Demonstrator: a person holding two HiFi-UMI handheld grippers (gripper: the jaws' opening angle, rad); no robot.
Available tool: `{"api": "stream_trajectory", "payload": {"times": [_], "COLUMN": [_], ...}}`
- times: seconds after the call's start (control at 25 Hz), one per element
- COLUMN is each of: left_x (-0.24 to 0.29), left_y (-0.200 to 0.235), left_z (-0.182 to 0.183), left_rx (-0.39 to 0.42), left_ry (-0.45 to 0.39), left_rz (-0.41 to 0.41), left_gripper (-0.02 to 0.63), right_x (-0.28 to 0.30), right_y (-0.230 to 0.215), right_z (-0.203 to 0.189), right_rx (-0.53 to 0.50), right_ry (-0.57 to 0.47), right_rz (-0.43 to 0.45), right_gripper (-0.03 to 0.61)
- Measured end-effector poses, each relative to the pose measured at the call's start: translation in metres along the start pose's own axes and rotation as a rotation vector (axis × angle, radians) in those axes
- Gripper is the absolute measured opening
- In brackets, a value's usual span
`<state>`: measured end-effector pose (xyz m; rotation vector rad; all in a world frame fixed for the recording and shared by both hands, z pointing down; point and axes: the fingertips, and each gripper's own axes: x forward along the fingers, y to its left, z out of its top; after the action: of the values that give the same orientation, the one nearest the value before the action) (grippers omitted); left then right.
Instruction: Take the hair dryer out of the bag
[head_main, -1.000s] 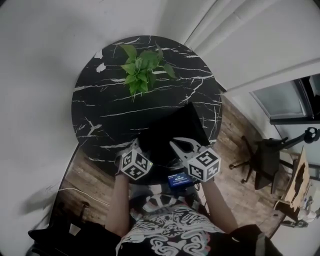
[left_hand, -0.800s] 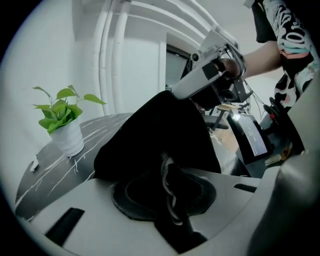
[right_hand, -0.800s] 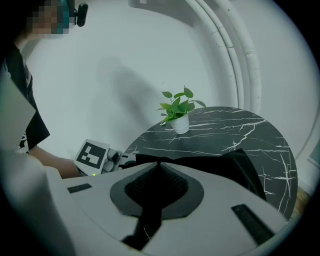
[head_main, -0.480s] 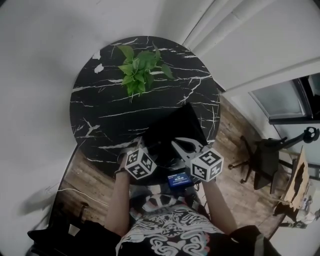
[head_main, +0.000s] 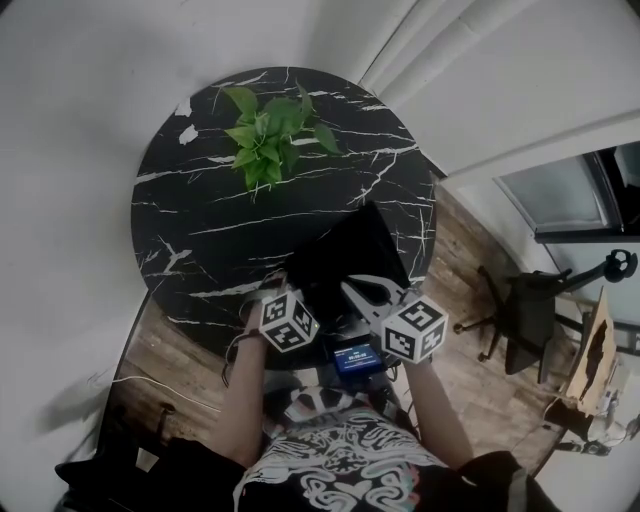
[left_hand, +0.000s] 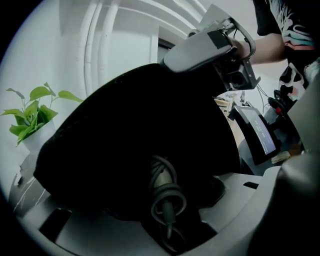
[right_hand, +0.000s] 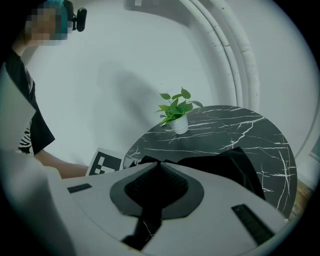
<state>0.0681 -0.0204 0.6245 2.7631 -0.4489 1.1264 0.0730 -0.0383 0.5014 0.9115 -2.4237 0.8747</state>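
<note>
A black bag (head_main: 345, 250) lies at the near right of the round black marble table (head_main: 200, 230). My right gripper (head_main: 352, 287) is shut on the bag's upper edge and holds it up; black cloth sits pinched between its pads (right_hand: 157, 165). The left gripper view faces the bag's mouth (left_hand: 125, 130), where the hair dryer's coiled grey cord (left_hand: 166, 197) shows; the rest of the dryer is hidden in the dark. My left gripper (head_main: 274, 292) is at that mouth, its jaws opening wide on either side of the cord without touching it.
A potted green plant (head_main: 268, 130) stands at the table's far side, with small white scraps (head_main: 187, 133) beside it. A device with a lit blue screen (head_main: 357, 358) hangs below the table's near edge. An office chair (head_main: 530, 310) stands on the wood floor at the right.
My left gripper has shifted right, closer to the bag's near end. The right gripper has stayed where it was on the bag.
</note>
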Motion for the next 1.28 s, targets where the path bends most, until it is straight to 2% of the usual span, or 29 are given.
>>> {"api": "stream_trajectory", "payload": {"times": [0.12, 0.32, 0.48, 0.68, 0.92, 1.08, 1.28], "left_x": [0.006, 0.010, 0.016, 0.020, 0.024, 0.025, 0.026], "left_y": [0.000, 0.005, 0.010, 0.010, 0.013, 0.013, 0.014], "left_z": [0.000, 0.005, 0.006, 0.006, 0.005, 0.004, 0.004], "left_rx": [0.000, -0.066, -0.075, -0.117, -0.122, -0.120, -0.097], "left_ry": [0.011, -0.014, -0.018, -0.028, -0.012, 0.001, 0.004], "left_rz": [0.007, 0.003, 0.018, 0.012, 0.018, 0.031, 0.059], "left_gripper": [0.230, 0.229, 0.228, 0.225, 0.227, 0.229, 0.229], "right_x": [0.001, 0.003, 0.003, -0.008, -0.024, -0.031, -0.036], "right_y": [-0.001, 0.001, -0.008, -0.028, -0.064, -0.100, -0.139], "right_z": [-0.003, -0.007, -0.006, 0.000, 0.010, -0.002, -0.014], "right_rx": [0.010, -0.005, -0.075, -0.030, -0.011, 0.013, 0.078], "right_ry": [0.005, 0.037, 0.052, 0.018, -0.017, 0.022, 0.049], "right_rz": [-0.001, 0.015, -0.044, -0.081, -0.157, -0.209, -0.251], "right_gripper": [0.026, 0.026, 0.026, 0.028, 0.035, 0.087, 0.121]}}
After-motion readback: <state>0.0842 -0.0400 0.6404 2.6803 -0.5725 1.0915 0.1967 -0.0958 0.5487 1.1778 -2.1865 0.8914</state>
